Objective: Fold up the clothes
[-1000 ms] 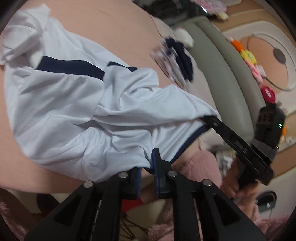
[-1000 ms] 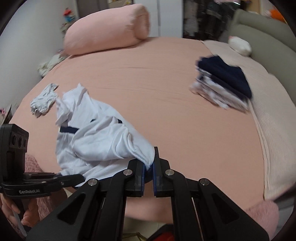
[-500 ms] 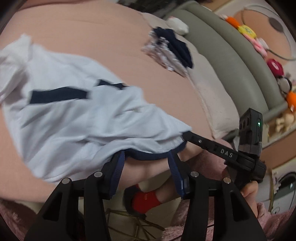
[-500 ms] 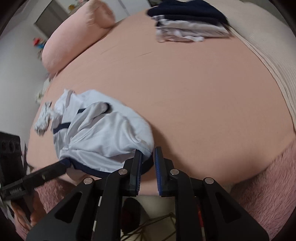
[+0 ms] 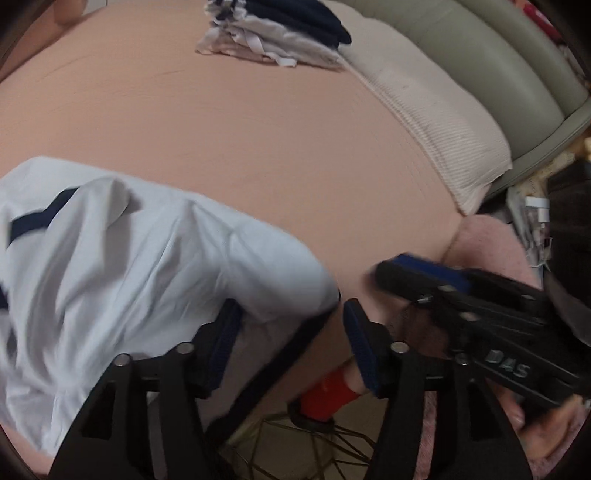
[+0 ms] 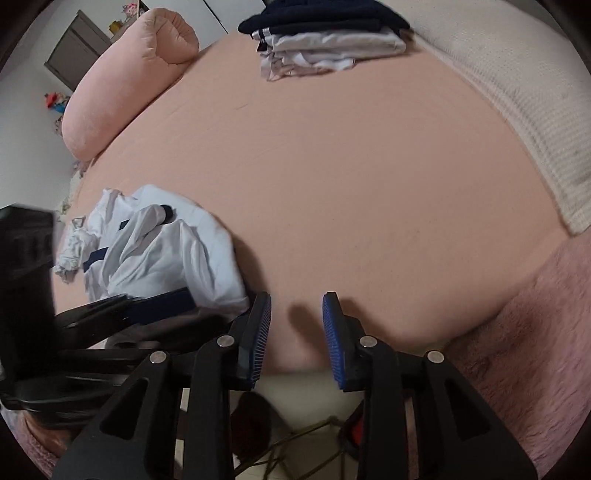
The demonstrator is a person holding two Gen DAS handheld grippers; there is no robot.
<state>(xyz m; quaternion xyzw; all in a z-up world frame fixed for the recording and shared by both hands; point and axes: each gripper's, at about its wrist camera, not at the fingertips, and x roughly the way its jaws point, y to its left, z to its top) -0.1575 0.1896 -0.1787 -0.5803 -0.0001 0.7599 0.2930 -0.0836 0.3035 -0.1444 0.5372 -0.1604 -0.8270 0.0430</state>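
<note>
A white garment with navy trim (image 5: 129, 280) lies crumpled at the near left edge of the pink bed (image 5: 258, 129); it also shows in the right wrist view (image 6: 162, 251). My left gripper (image 5: 291, 325) is open, its jaws straddling the garment's navy hem without gripping it. My right gripper (image 6: 295, 314) is open and empty over the bed's near edge, just right of the garment. It appears in the left wrist view (image 5: 424, 273) as well.
A stack of folded clothes (image 6: 325, 40) sits at the far side of the bed, also in the left wrist view (image 5: 280, 33). A pink bolster (image 6: 125, 77) lies far left. A cream blanket (image 5: 436, 110) and grey-green headboard (image 5: 498, 62) run along the right. A small white cloth (image 6: 74, 247) lies beside the garment.
Both grippers have opened and let go of the garment, which has dropped onto the bed's near edge. The right gripper has drawn away to the right of it.
</note>
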